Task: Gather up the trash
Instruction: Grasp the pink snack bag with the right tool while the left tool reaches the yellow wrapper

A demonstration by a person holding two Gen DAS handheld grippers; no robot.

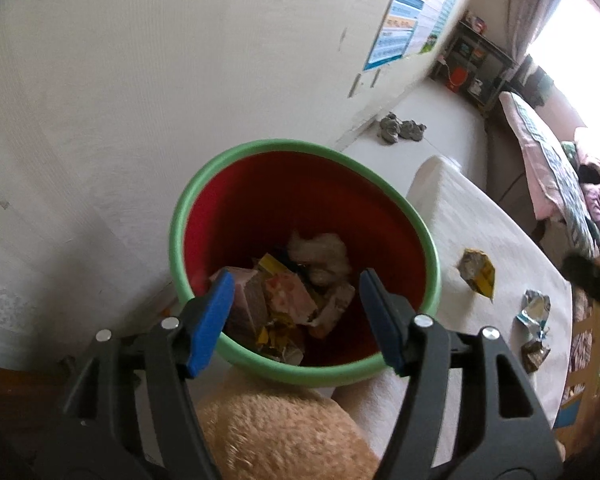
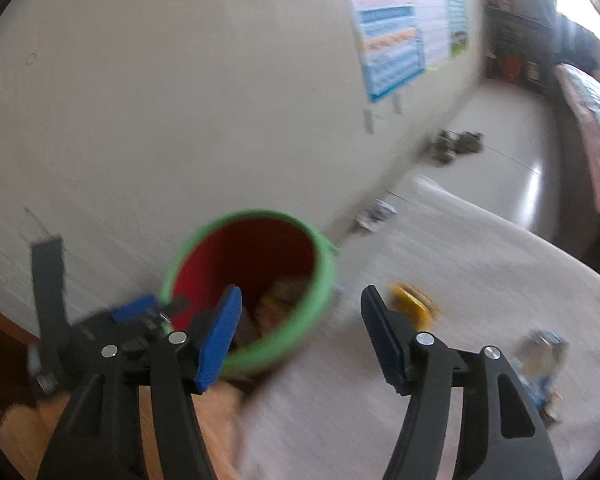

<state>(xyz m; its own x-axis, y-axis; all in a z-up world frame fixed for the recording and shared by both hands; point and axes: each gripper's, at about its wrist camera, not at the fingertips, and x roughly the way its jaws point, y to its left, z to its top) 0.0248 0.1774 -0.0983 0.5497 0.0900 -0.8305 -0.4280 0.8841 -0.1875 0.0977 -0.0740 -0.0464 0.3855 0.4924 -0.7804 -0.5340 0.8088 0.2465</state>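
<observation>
The left gripper (image 1: pixel 296 320) stands wide open and empty over the red bin (image 1: pixel 304 176) of trash. The right gripper (image 2: pixel 300 336) is also open, holding nothing; a yellow wrapper (image 2: pixel 414 306) lies at its 1 o'clock on the white tabletop (image 2: pixel 460 248).

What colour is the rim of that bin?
Light green, around a red inside. The bin's rim shows best in the left wrist view.
</observation>
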